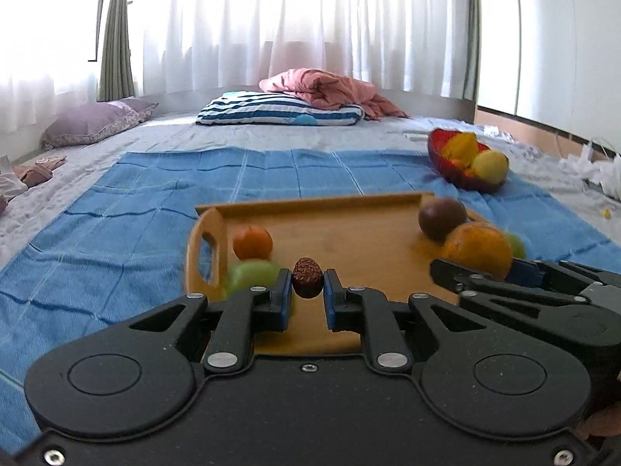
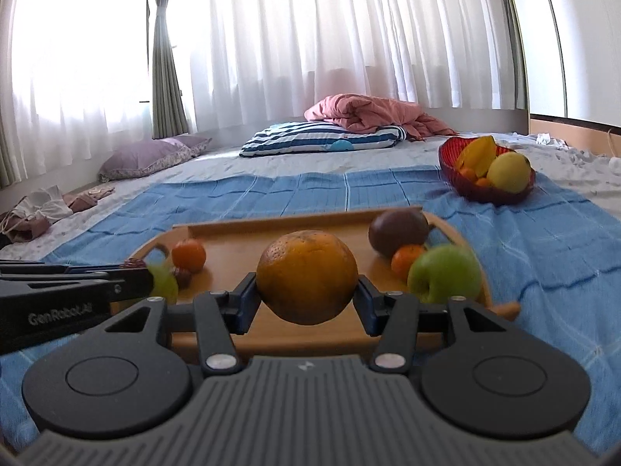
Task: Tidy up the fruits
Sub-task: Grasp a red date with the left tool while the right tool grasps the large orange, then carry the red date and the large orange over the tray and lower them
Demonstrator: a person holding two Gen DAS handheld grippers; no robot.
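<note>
Jaws of the left gripper [image 1: 307, 284] pinch a small wrinkled red-brown fruit, seemingly a dried jujube [image 1: 307, 282], between blue pads, lifted above the near part of a wooden tray [image 1: 349, 225]. At the right gripper [image 2: 306, 295] the jaws stand wider, clamped on the flanks of a large orange [image 2: 307, 276], which also hangs clear of the tray floor.

On the tray's left side, near the cut-out handle at 9 o'clock, a small tangerine [image 1: 252, 241] sits just beyond a green fruit [image 1: 250, 276], blurred. In the right wrist view a second dark jujube-like fruit [image 2: 182, 276] lies beside them. Toward 3 o'clock on the tray are a green apple [image 2: 444, 273], another small tangerine [image 2: 407, 259] touching it, and a dark purple-brown round fruit [image 2: 398, 236] against the far rim.

A blue checked cloth [image 1: 155, 202] lies under the tray, spread over a pale bedsheet [image 1: 163, 136]. Farther off, at about 1 o'clock, a red bowl [image 2: 460, 184] on the cloth's far corner holds a yellow pear-like fruit [image 2: 508, 173], a yellow-orange piece and small oranges. Beyond, at 12 o'clock, a navy-and-white striped pillow [image 1: 271, 110] lies under a crumpled pink blanket [image 1: 330, 89]; a mauve pillow [image 1: 93, 122] rests at 10 o'clock. White sheer curtains [image 1: 310, 19] close the background.
</note>
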